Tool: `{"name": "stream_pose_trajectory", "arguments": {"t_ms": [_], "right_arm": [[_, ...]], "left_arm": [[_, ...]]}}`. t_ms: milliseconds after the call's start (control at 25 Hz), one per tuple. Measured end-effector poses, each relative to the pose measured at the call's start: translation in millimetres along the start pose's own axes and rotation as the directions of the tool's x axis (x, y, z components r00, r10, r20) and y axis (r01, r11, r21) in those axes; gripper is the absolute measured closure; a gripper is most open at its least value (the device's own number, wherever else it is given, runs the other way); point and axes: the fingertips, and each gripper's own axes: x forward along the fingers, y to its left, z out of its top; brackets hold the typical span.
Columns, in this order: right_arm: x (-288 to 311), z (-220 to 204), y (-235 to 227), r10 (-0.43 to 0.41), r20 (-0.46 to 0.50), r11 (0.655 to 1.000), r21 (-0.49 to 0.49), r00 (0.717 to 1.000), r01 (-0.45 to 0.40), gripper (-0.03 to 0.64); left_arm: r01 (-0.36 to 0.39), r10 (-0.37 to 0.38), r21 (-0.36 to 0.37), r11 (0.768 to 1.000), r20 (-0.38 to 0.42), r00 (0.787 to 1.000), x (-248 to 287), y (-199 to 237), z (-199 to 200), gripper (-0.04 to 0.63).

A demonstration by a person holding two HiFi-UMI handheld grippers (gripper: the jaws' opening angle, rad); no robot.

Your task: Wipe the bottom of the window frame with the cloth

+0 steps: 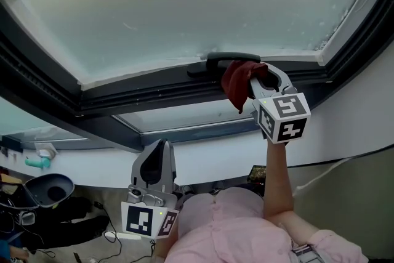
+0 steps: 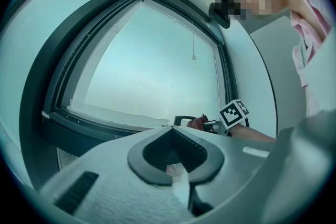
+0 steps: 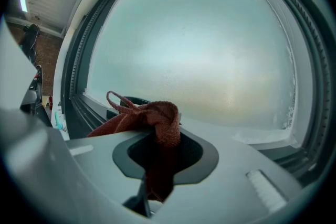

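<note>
The right gripper has its jaws clamped on a dark red cloth; in the right gripper view the fabric fills the gap between the pads, bunches in a knot above them and trails a loose loop off to the left. The person's bare forearm is stretched up to the window, and the gripper's marker cube faces the room. The cloth sits at the bottom of the dark window frame, right up against the black handle that lies along the lower rail, with a corner hanging down over the rail below it. Whether it is pressed onto the metal I cannot tell from here.

The left gripper is held low, close to the person's pink shirt, and points up at the white ledge under the window, well apart from the frame. Its jaws are together with nothing caught between them. Past its jaws, in the left gripper view, the cloth and the other cube show small at the far end of the bottom rail.

Above the rail the frosted pane is pale and cloudy, and nothing shows through it
</note>
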Motion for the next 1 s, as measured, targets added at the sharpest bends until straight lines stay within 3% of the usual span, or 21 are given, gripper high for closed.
{"name": "stream_pose_trajectory", "arguments": {"t_ms": [360, 600, 1000], "right_arm": [[-6, -5, -12, -0.007, -0.019, 1.000, -0.030, 1.000, 0.007, 0.543], [-15, -11, -53, -0.089, -0.030, 0.996, -0.009, 0.996, 0.088, 0.543], [-5, -8, -56, -0.016, -0.068, 0.998, -0.068, 0.998, 0.011, 0.541]], "left_arm": [[-0.007, 0.007, 0.003, 1.000, -0.003, 1.000, -1, -8, -1, 0.597], [-0.007, 0.007, 0.008, 1.000, -0.009, 1.000, 2, -16, -3, 0.597], [0.028, -0.028, 0.009, 1.000, -0.017, 0.999, 17, -49, -11, 0.597]]}}
